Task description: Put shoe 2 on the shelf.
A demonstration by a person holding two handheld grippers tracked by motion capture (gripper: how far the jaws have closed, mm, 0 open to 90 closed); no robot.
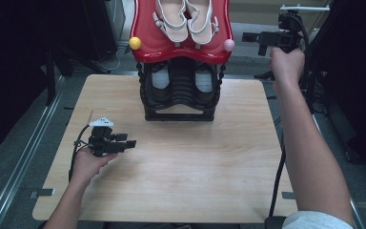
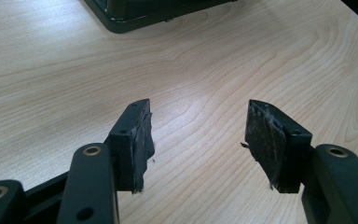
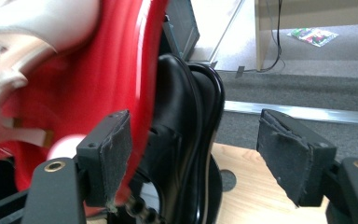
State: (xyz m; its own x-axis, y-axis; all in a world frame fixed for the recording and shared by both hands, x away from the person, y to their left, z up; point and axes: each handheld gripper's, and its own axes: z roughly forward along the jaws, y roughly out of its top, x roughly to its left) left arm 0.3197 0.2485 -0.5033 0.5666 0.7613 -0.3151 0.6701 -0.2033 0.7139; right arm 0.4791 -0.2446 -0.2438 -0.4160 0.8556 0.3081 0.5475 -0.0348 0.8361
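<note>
So far nothing gripped | right gripper (image 1: 249, 36) jaws apart beside red shoe rack tier (image 1: 181, 50), sandals (image 1: 187, 20) untouched | left gripper (image 1: 132, 143) agape, idle over table (image 1: 181, 167)

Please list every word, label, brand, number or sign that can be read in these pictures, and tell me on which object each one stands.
None can be read.
The pair of white strappy sandals on the glossy red plastic rack shelf shows no legible brand.
The small colourful packet on the grey floor carries print too blurred to read.
The light wooden table and both grippers bear no text.
</note>
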